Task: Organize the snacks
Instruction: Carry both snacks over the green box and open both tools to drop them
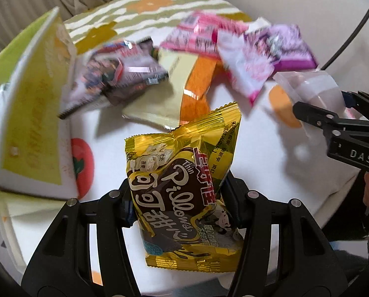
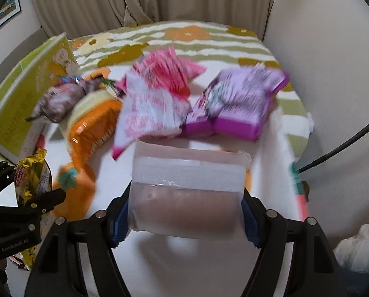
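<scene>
Nearest to the left wrist camera, the left tongs (image 1: 177,212) are clamped on a gold snack packet (image 1: 184,198), which stands upright between the jaws and looks clear of the bench (image 1: 258,153) under its white cloth. In the right wrist view the right tongs (image 2: 185,212) have a translucent lidded tub (image 2: 188,193) with something brownish inside between their blue pads (image 2: 119,225); both pads appear pressed against its sides, and the tub seems off the cloth, though blur makes that hard to confirm. So 2 items are in hand, and neither has been put anywhere yet. Just beyond lies the unsorted heap: an orange packet (image 2: 93,126) with a pale green packet (image 1: 159,94) lying partly over it, a dark printed packet (image 1: 115,74) to the left, a white and pink packet (image 2: 149,113) in the middle, a pink packet (image 2: 169,71) behind that, and 2 purple packets (image 2: 243,104) on the right, all touching or overlapping. At the far left a yellow-green carton (image 1: 31,123) stands with its flap up; it may be the place for the snacks, but its inside is not visible, so whether anything has been stored there cannot be told. Farthest off are the green flowered cloth (image 2: 184,39) and a curtain (image 2: 135,0). By this showing the job is early: at least 7 packets remain loose, and the 2 held items have no visible destination.
</scene>
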A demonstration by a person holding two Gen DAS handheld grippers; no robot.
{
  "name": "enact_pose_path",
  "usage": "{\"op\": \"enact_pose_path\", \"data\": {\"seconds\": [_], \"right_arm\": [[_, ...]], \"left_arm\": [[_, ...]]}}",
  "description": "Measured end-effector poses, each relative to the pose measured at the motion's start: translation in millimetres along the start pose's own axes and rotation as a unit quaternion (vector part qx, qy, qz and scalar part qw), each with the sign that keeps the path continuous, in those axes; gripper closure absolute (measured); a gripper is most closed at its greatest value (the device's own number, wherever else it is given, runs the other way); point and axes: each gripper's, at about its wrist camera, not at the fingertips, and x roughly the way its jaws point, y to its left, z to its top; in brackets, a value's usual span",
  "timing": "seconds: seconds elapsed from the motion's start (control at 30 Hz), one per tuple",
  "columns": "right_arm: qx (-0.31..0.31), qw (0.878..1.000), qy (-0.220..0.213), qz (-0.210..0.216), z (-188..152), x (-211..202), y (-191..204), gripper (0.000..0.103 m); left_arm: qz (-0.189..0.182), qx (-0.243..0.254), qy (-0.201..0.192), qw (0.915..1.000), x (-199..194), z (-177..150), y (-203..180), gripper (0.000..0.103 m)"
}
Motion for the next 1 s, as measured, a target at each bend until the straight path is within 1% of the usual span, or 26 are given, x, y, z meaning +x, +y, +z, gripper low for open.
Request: {"op": "enact_pose_path", "data": {"seconds": [0.13, 0.3, 0.43, 0.5, 0.63, 0.73, 0.87, 0.97, 1.0], "right_arm": [[-0.011, 1.000, -0.027, -0.002, 14.0, -35.0, 2.5, 0.033], [-0.032, 0.997, -0.069, 0.018, 39.9, -79.3, 23.5, 0.033], [-0.043, 0.993, -0.101, 0.039, 60.1, -105.0, 50.1, 0.033], [-0.052, 0.990, -0.119, 0.049, 69.7, -116.7, 69.7, 0.033], [-0.069, 0.984, -0.144, 0.081, 93.1, -128.6, 119.3, 0.033], [-0.079, 0.980, -0.148, 0.103, 105.6, -126.0, 153.8, 0.033], [-0.085, 0.977, -0.138, 0.136, 123.5, -111.2, 204.8, 0.033], [-0.087, 0.977, -0.123, 0.148, 130.0, -98.0, 234.5, 0.033], [-0.086, 0.978, -0.116, 0.151, 130.9, -93.6, 243.8, 0.033]], "left_arm": [[0.007, -0.016, -0.035, 0.9992, -43.4, 11.8, 6.1, 0.052], [0.027, -0.039, -0.084, 0.9954, -104.7, 23.6, 26.4, 0.052], [0.051, -0.049, -0.120, 0.9903, -145.6, 30.9, 60.4, 0.052], [0.052, -0.058, -0.126, 0.9889, -155.7, 34.6, 79.0, 0.052], [0.072, -0.080, -0.131, 0.9855, -172.2, 33.9, 130.4, 0.052], [0.091, -0.096, -0.123, 0.9836, -176.4, 29.9, 173.1, 0.052], [0.107, -0.117, -0.103, 0.9820, -171.3, 22.6, 230.1, 0.052], [0.107, -0.124, -0.087, 0.9827, -161.9, 16.3, 266.9, 0.052], [0.106, -0.125, -0.083, 0.9830, -158.8, 15.1, 274.1, 0.051]]}}
